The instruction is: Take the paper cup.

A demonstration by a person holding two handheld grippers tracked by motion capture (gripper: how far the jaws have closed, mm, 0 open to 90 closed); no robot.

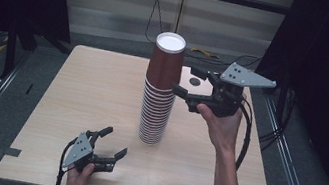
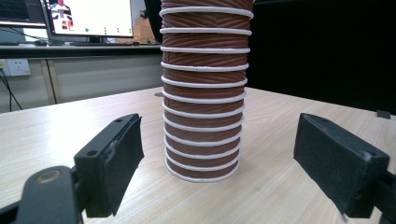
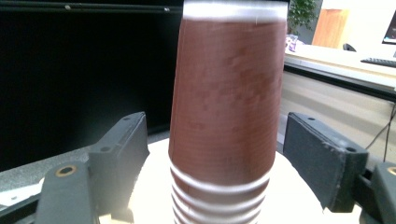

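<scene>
A tall stack of upside-down brown paper cups (image 1: 155,114) with white rims stands at the middle of the wooden table (image 1: 92,90). The top cup (image 1: 166,62) shows its white base upward. My right gripper (image 1: 185,80) is raised at the stack's right and points at the top cup. In the right gripper view the top cup (image 3: 226,107) stands between the pads (image 3: 322,158) with a gap on each side, so the gripper is open. My left gripper (image 1: 115,141) rests low near the table's front edge, open and holding nothing. It faces the foot of the stack (image 2: 204,140).
A dark round mark (image 1: 195,82) lies on the table behind the right gripper. Black cables trail from both grippers. A floor rail runs along each side of the table. Monitors (image 2: 88,16) on a desk stand far off in the left gripper view.
</scene>
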